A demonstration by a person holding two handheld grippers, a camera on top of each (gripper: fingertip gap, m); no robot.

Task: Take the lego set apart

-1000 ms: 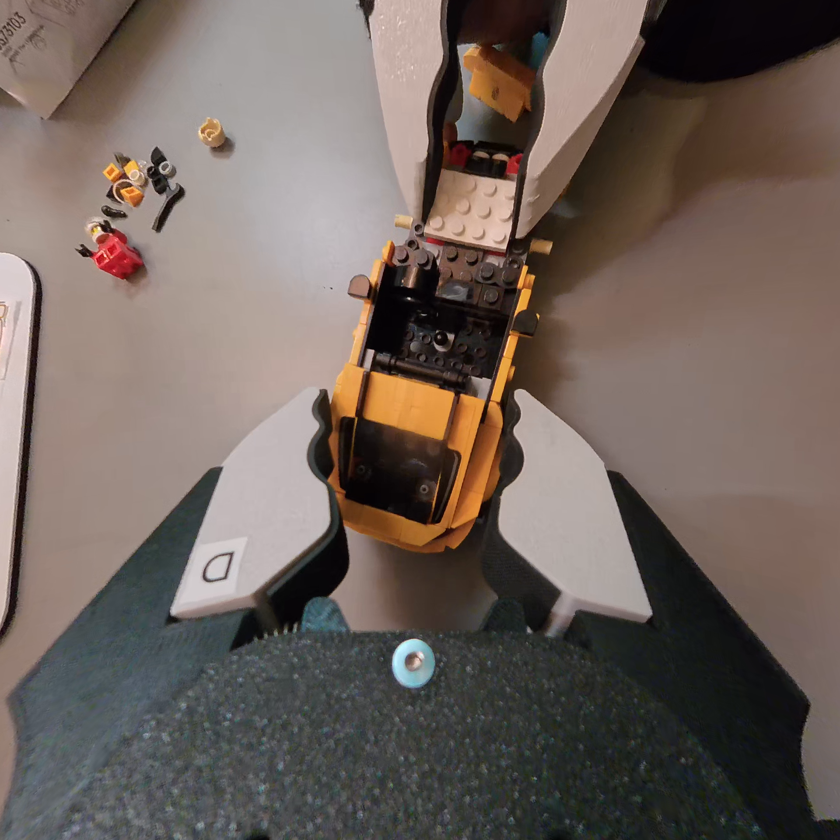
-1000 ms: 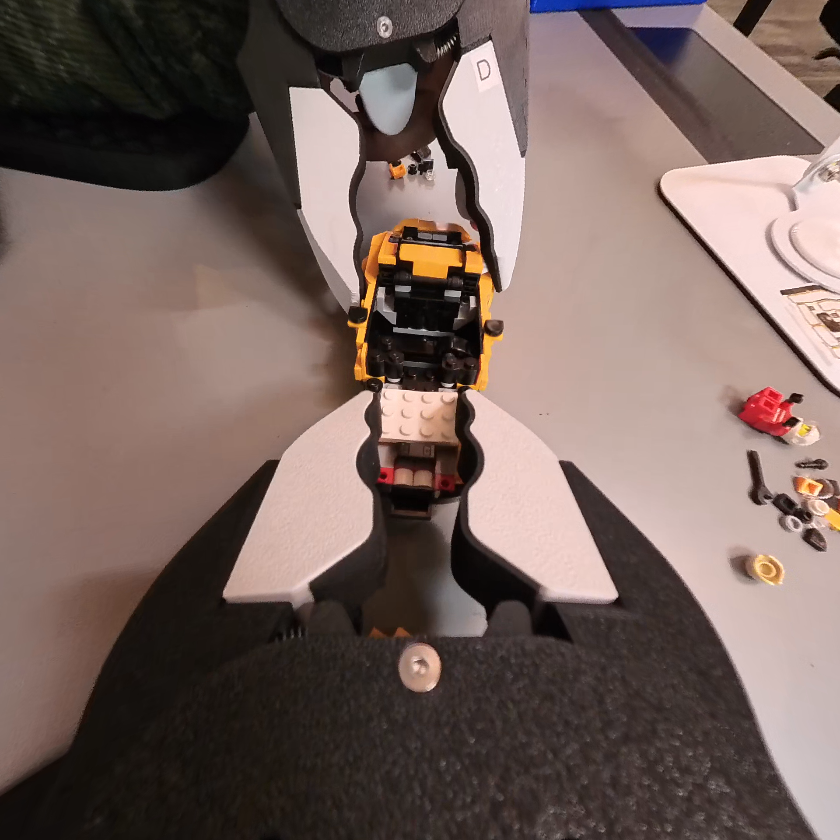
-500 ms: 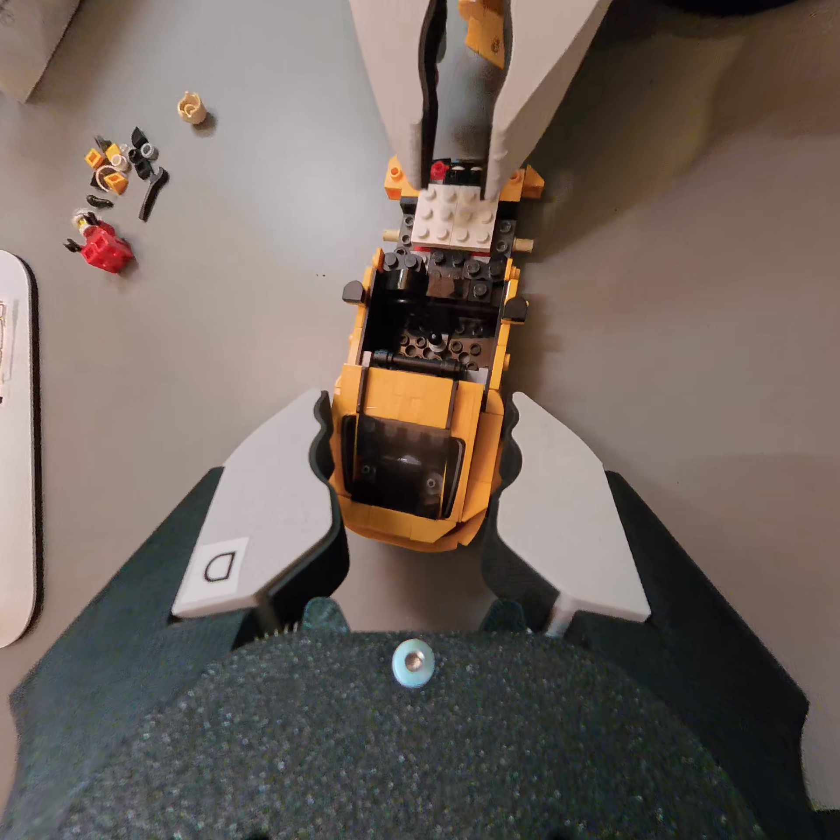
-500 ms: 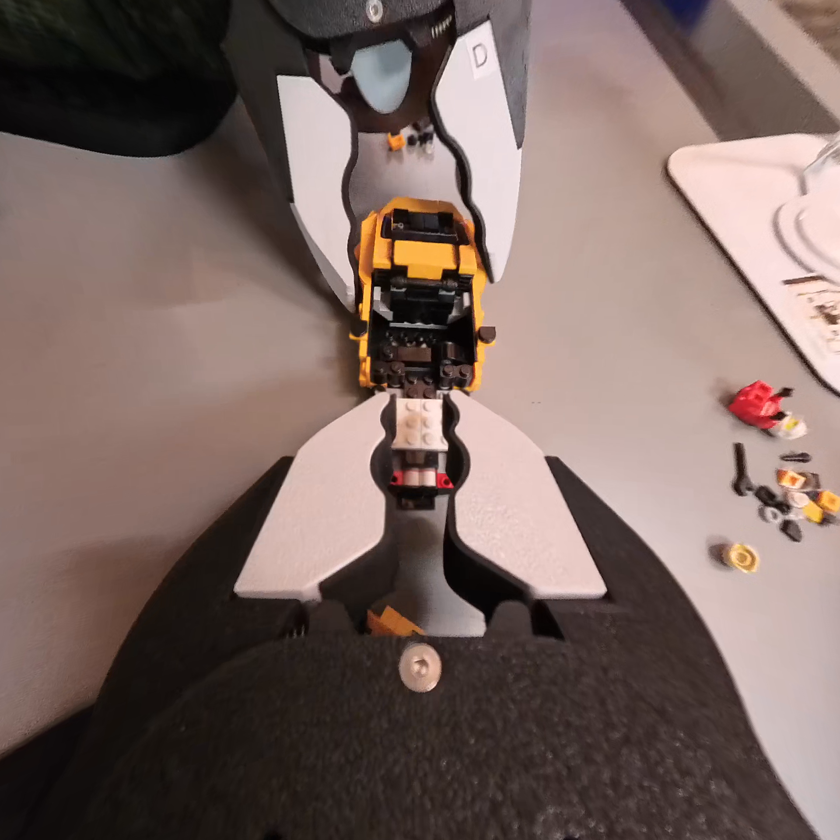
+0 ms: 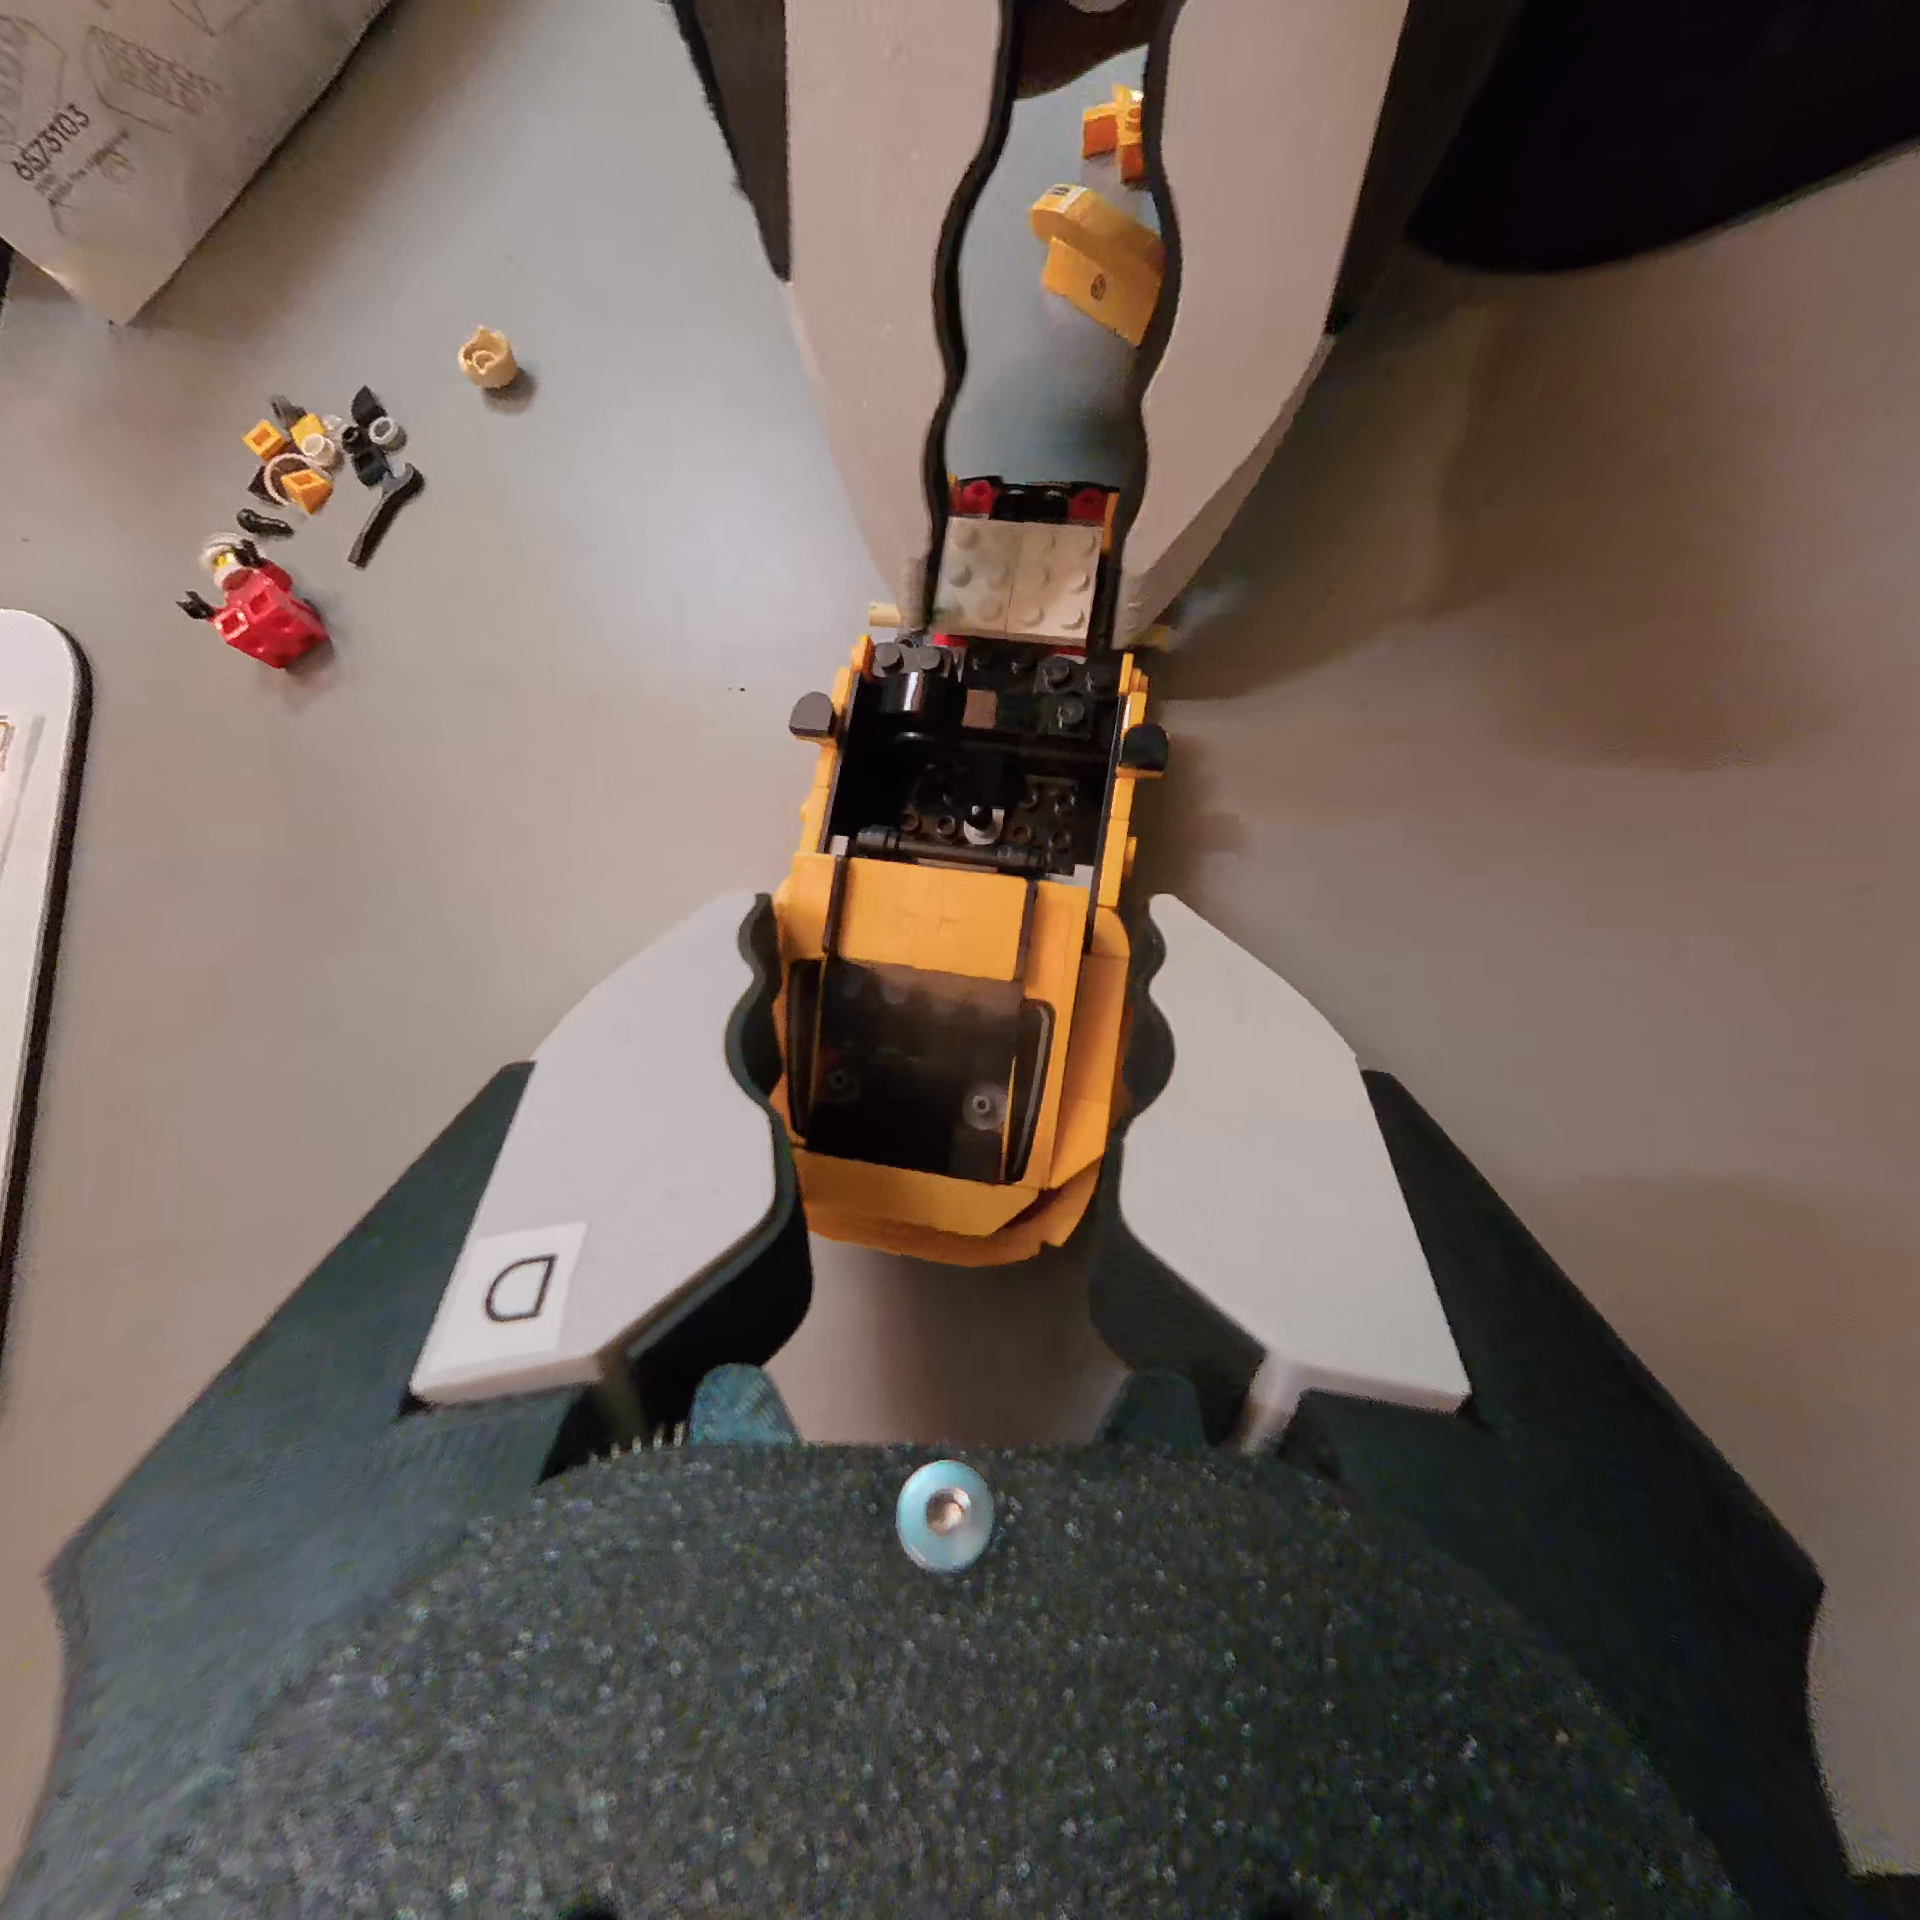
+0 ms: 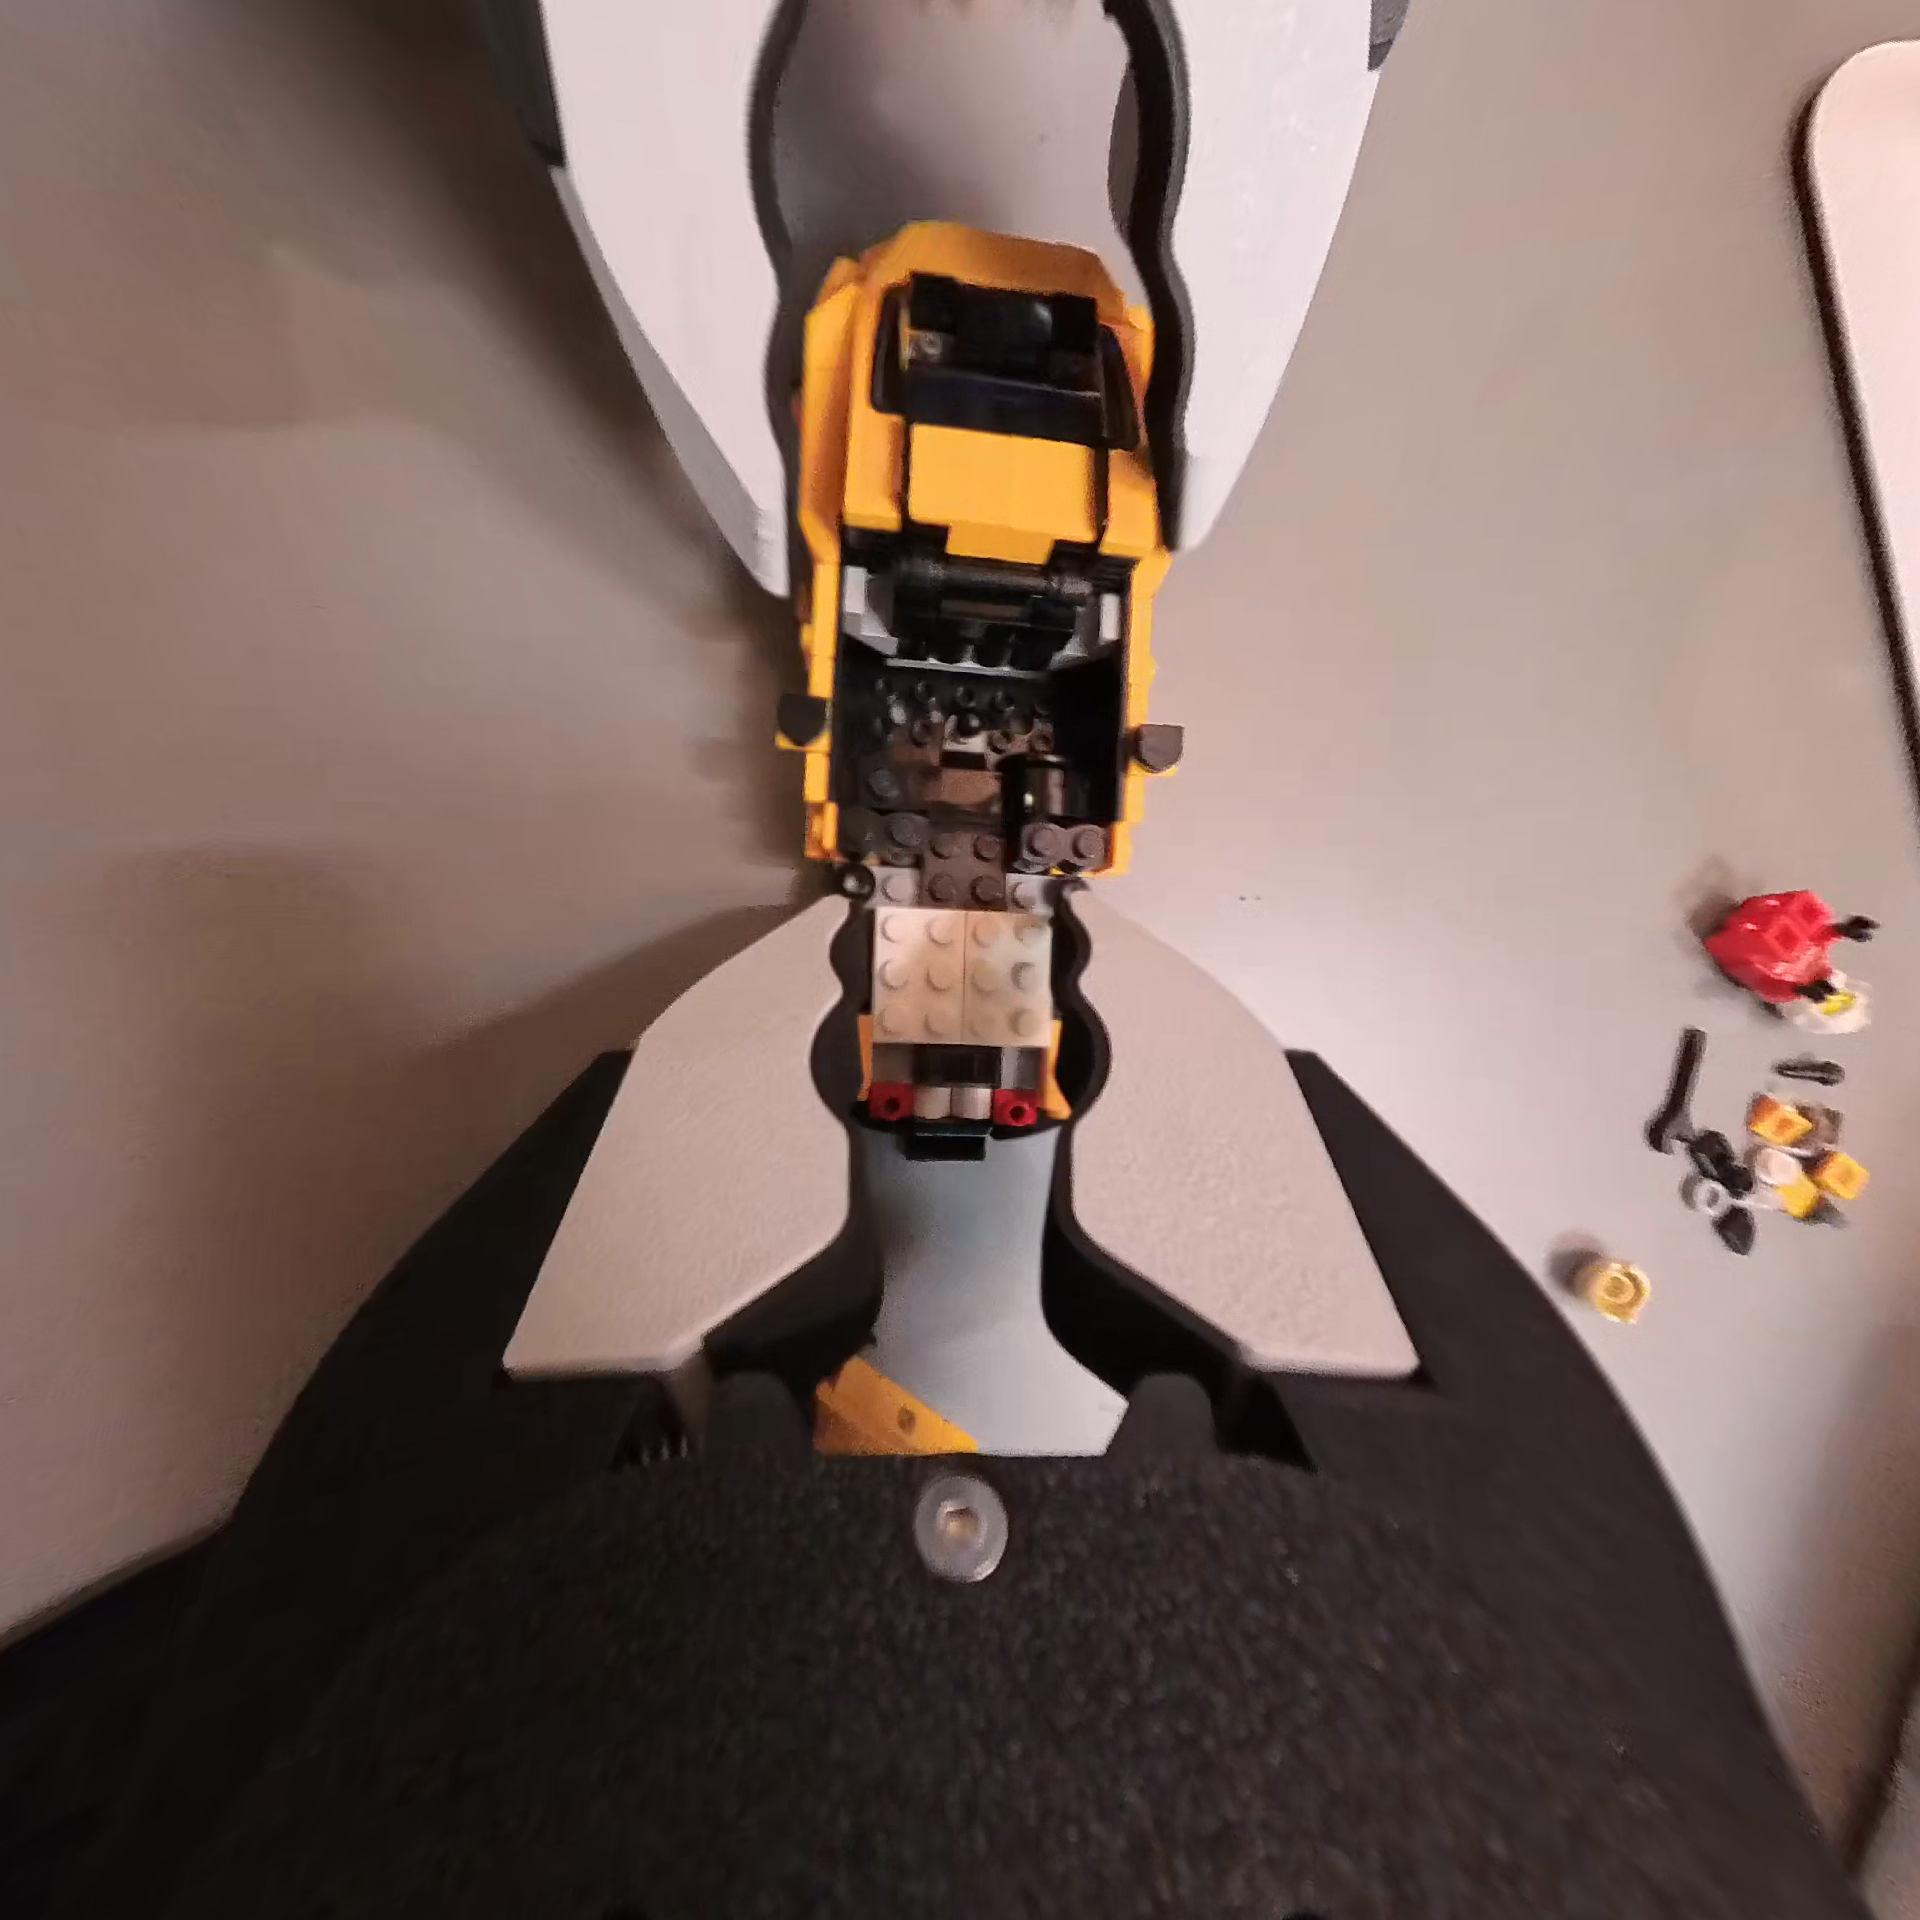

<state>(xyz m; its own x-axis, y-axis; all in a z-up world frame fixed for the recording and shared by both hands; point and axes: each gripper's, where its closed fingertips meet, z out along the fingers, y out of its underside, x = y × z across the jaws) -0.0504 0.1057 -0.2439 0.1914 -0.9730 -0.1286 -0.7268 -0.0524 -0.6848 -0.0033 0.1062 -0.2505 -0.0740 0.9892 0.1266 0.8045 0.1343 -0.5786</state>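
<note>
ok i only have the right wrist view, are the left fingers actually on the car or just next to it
observer: the left wrist view shows the left gripper with its fingers pressed against both sides of the orange car, at the windscreen end.
operator: and that orange corner under my camera, what is it
observer: a loose larger orange piece lying behind the right gripper, with a smaller orange piece beyond it.
operator: anything past the pile of bits
observer: yes, a printed paper sheet lies beyond the pile of small parts.
</note>
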